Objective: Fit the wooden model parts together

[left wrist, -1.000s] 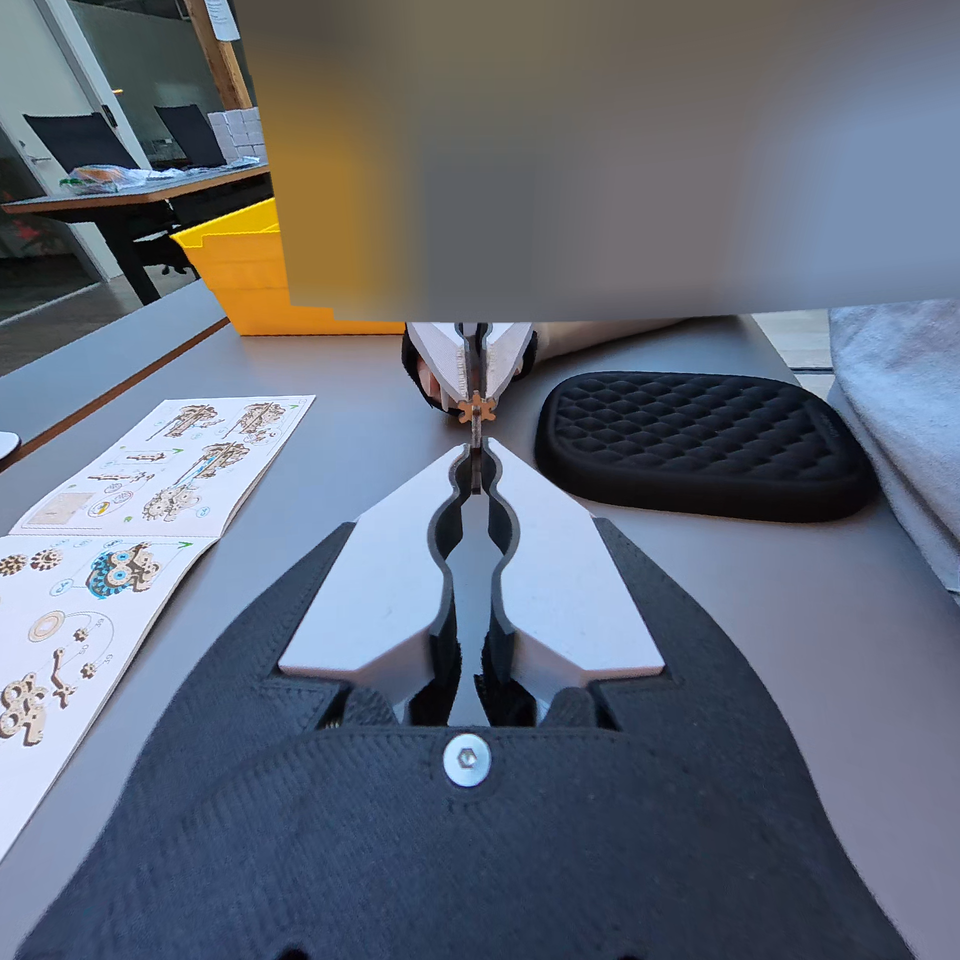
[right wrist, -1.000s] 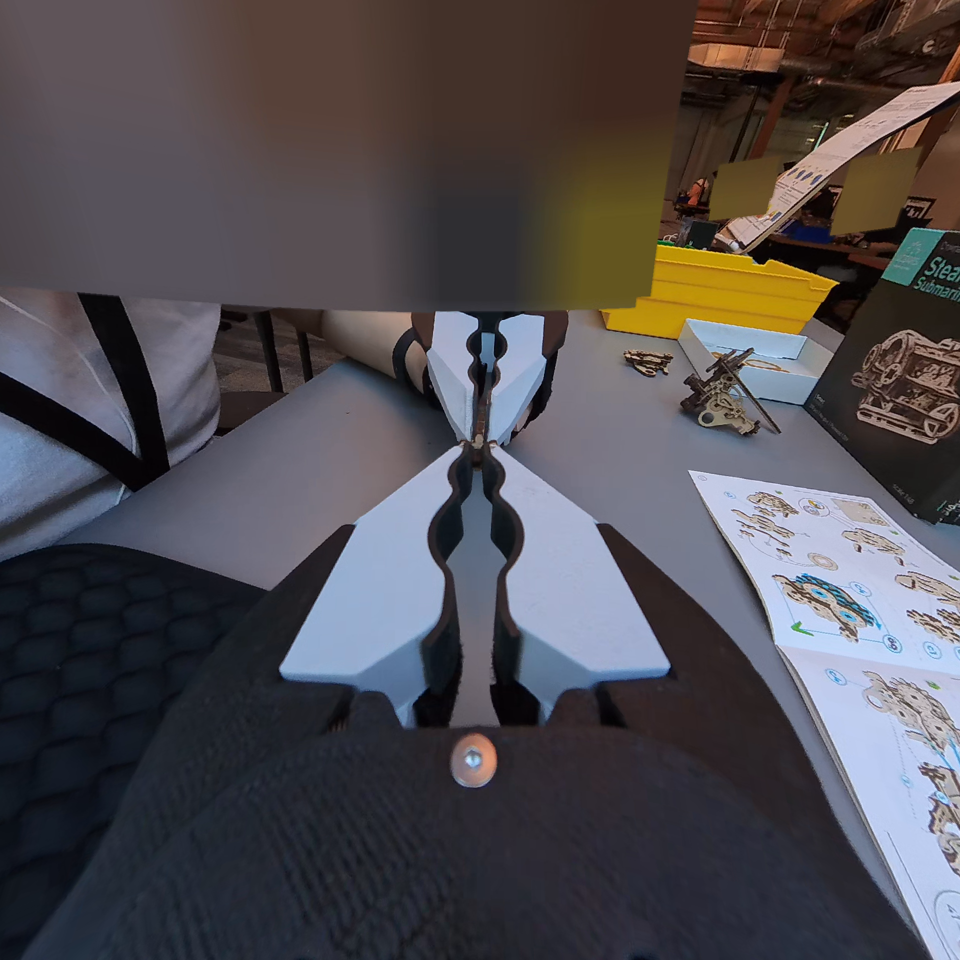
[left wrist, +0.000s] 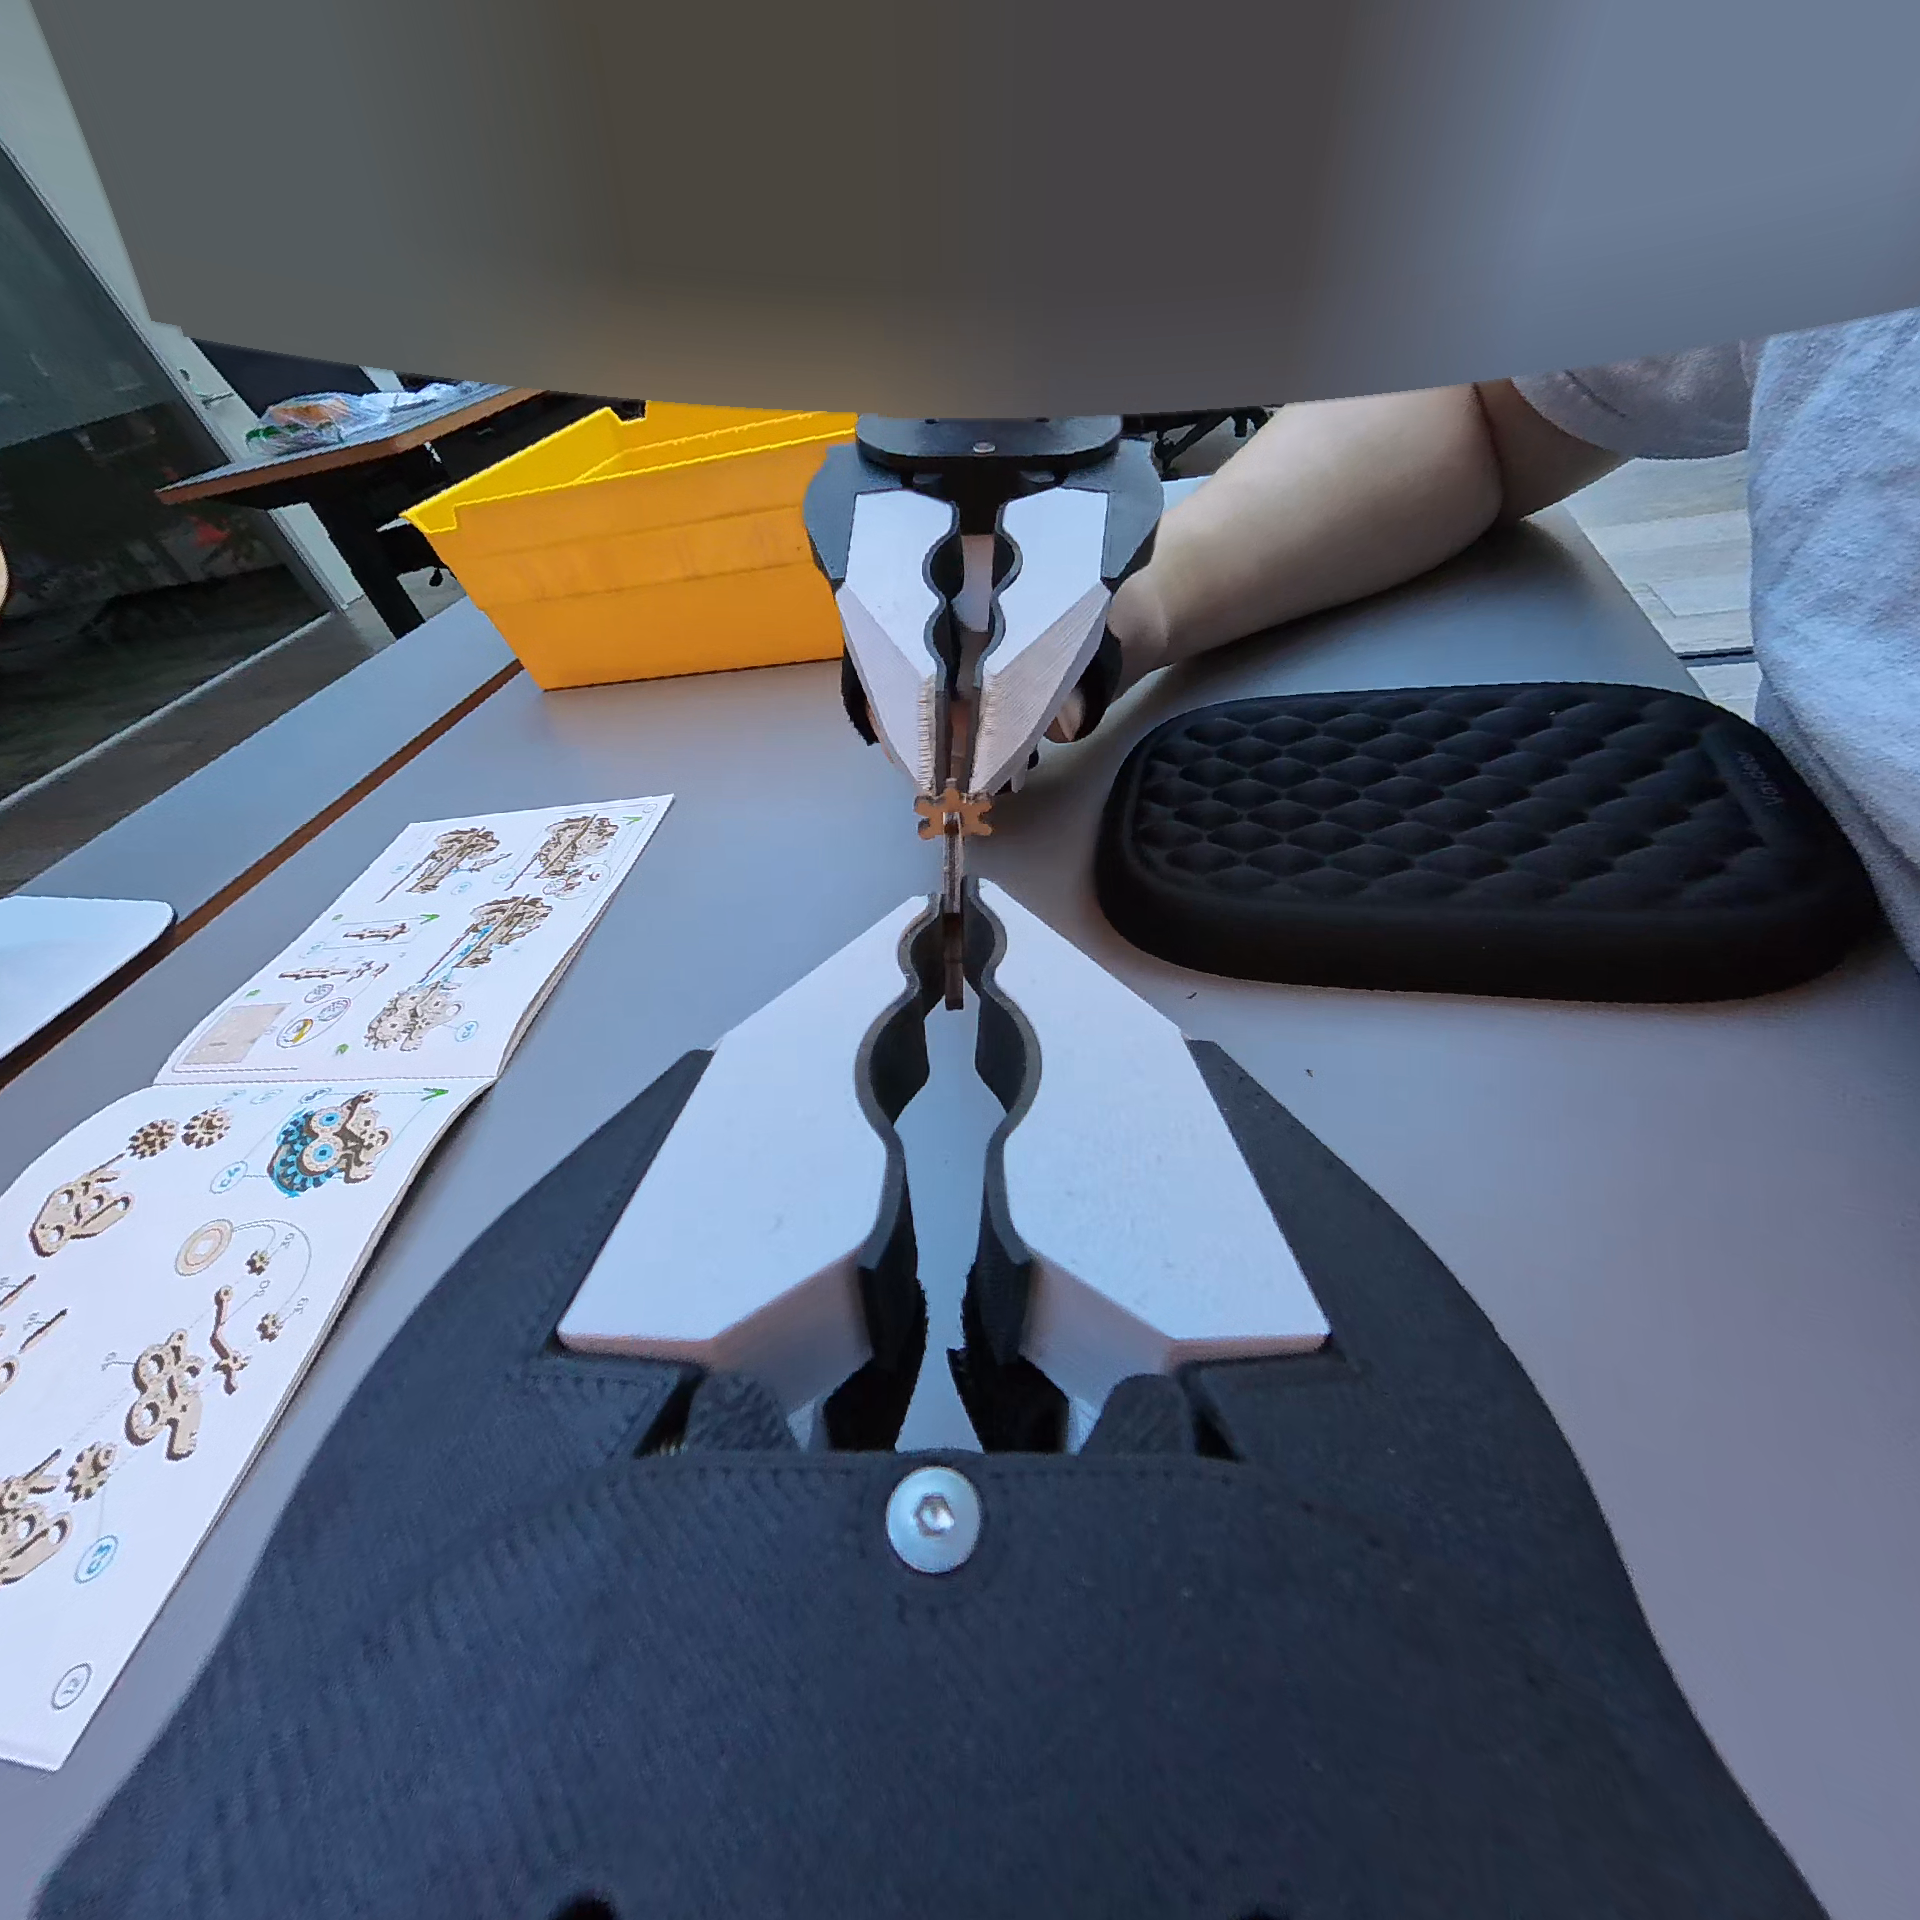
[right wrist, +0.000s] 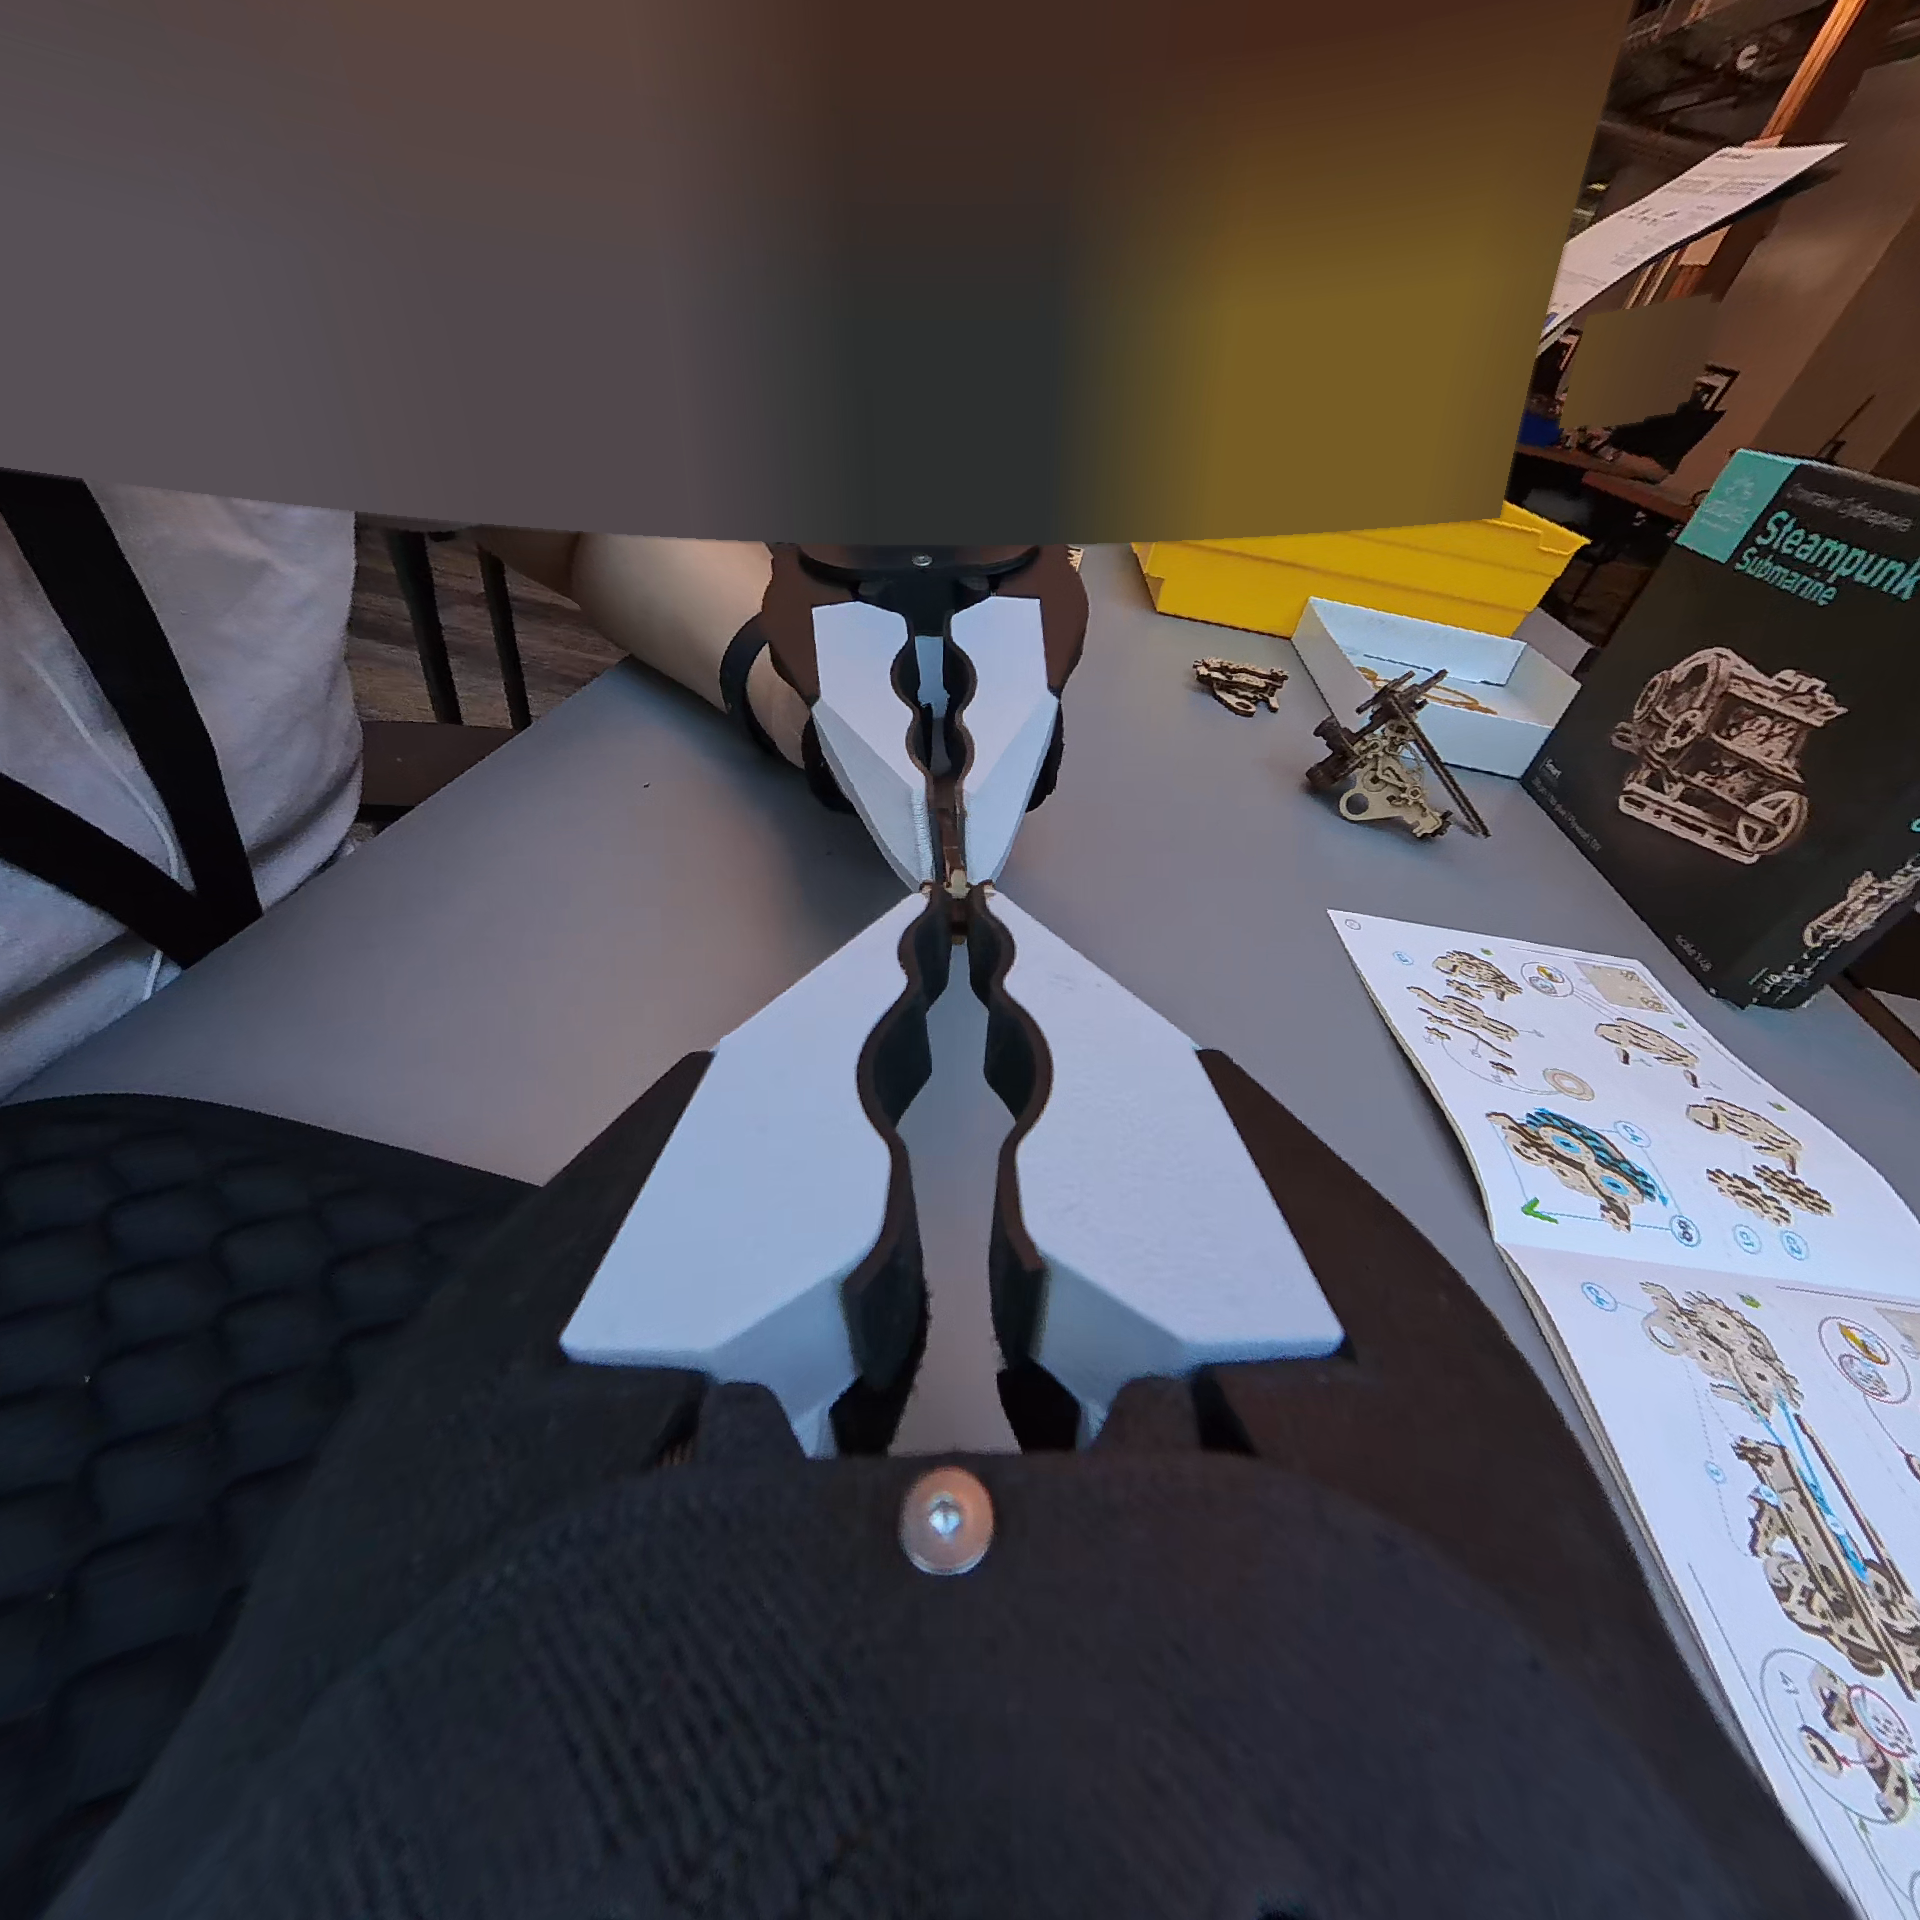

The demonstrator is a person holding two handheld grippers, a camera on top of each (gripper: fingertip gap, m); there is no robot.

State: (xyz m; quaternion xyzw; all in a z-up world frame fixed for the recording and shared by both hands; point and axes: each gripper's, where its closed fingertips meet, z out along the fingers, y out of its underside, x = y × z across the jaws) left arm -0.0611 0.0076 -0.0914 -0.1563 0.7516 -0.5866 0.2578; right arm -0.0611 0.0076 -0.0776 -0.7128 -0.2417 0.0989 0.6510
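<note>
Above the instruction booklet (left wrist: 312, 1143), the left gripper (left wrist: 951, 914), clamped on a wooden strip (left wrist: 951, 940), had separated from the right gripper (left wrist: 951, 784) pinching the small gear (left wrist: 951, 812), leaving them unjoined.

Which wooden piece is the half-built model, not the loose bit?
Start at the dark kit box on the table's far right in the right wrist view. Just left of it, in front of the white tray, stands the half-built model. It is taller and darker, with rods sticking out; the loose bit farther left lies flat and pale.
</note>
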